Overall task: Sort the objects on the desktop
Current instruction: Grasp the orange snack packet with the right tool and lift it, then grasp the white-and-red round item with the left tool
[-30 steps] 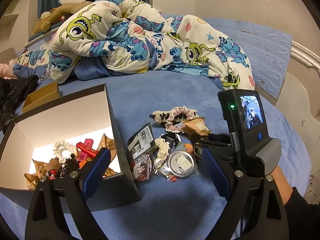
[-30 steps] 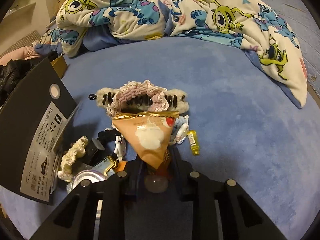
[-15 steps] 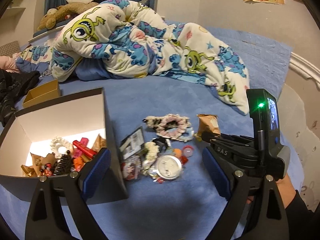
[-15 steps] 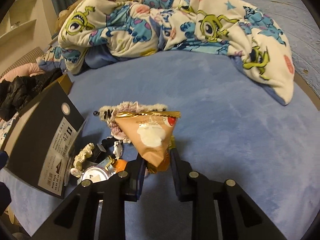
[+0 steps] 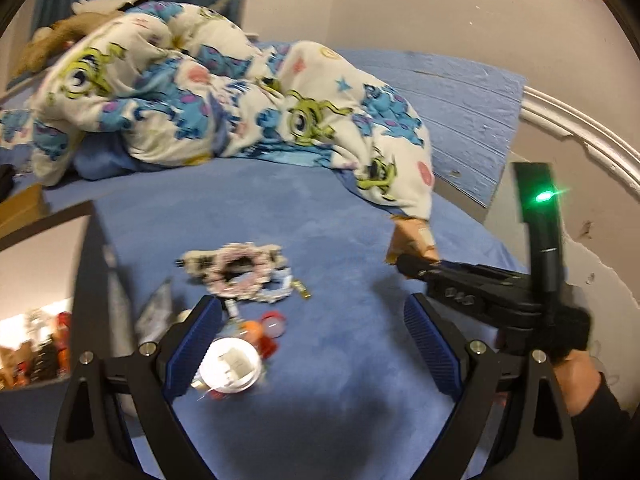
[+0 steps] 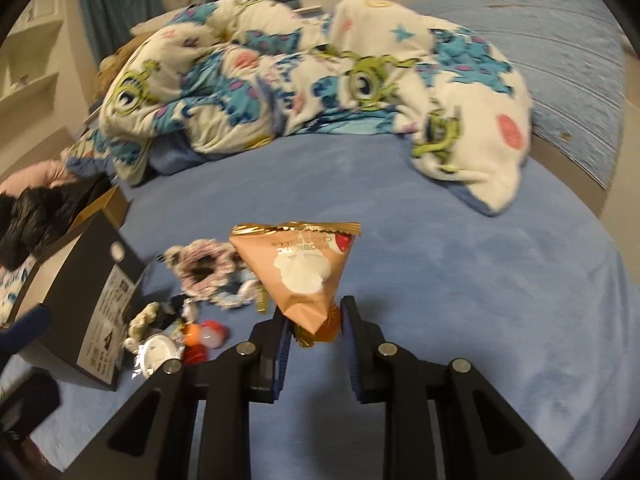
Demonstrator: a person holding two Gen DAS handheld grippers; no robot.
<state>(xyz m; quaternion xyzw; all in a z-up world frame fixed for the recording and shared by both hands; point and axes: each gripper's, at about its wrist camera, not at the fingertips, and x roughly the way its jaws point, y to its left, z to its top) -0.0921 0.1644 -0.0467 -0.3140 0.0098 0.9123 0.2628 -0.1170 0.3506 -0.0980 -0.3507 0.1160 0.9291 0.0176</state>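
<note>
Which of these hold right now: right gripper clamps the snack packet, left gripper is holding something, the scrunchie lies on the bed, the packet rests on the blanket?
1. The right gripper clamps the snack packet: true.
2. The left gripper holds something: false; it is open and has nothing between its fingers.
3. The scrunchie lies on the blue bed cover: true.
4. The packet rests on the cartoon blanket: false; it is lifted clear in the gripper.

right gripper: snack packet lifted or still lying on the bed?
Lifted. The right gripper is shut on the triangular snack packet at its lower tip, and the packet stands clear above the blue bedspread.
</note>
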